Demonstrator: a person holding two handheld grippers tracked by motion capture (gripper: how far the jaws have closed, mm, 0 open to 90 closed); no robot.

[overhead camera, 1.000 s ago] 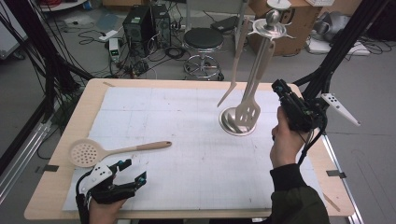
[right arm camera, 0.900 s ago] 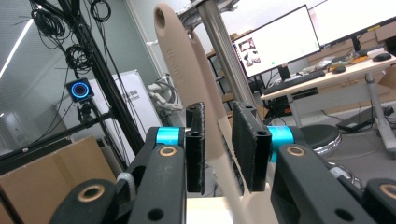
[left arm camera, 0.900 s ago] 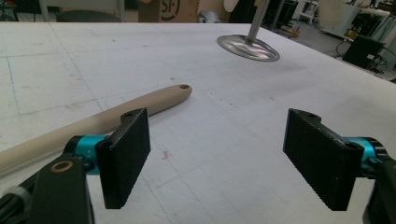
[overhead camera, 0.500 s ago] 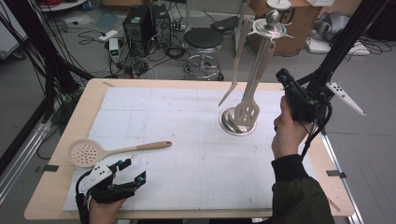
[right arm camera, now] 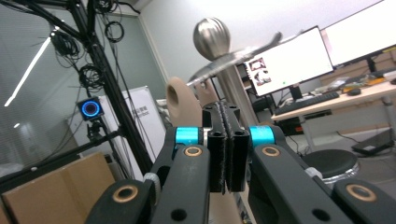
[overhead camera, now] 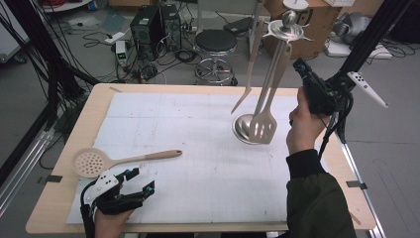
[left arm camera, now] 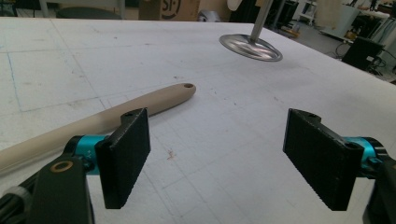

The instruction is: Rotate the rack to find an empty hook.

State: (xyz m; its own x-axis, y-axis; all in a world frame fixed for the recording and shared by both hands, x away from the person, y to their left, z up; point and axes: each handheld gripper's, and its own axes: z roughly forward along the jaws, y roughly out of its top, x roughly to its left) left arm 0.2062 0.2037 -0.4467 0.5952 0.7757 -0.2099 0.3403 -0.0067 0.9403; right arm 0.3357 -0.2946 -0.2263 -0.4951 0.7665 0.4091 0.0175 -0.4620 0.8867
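The skimmer spoon (overhead camera: 116, 161) lies flat on the white mat (overhead camera: 208, 198) at the near left of the table (overhead camera: 64, 198). Its perforated head points left; its long axis runs rightward and slightly away, ending in the handle tip.

The left gripper (overhead camera: 141, 186) rests on the mat just in front of the handle, jaws spread wide and empty. It is by far the nearer gripper. The handle lies ahead and to the left of the jaw gap, not between the pads.

The right gripper (overhead camera: 303, 69) is raised beside the utensil stand (overhead camera: 257, 126), well apart from the spoon, jaws pressed together on nothing.

The left gripper view shows the handle (left arm camera: 140, 105) passing behind the left pad. The right gripper view shows the stand's ball finial (right arm camera: 211, 38) close above the closed pads.
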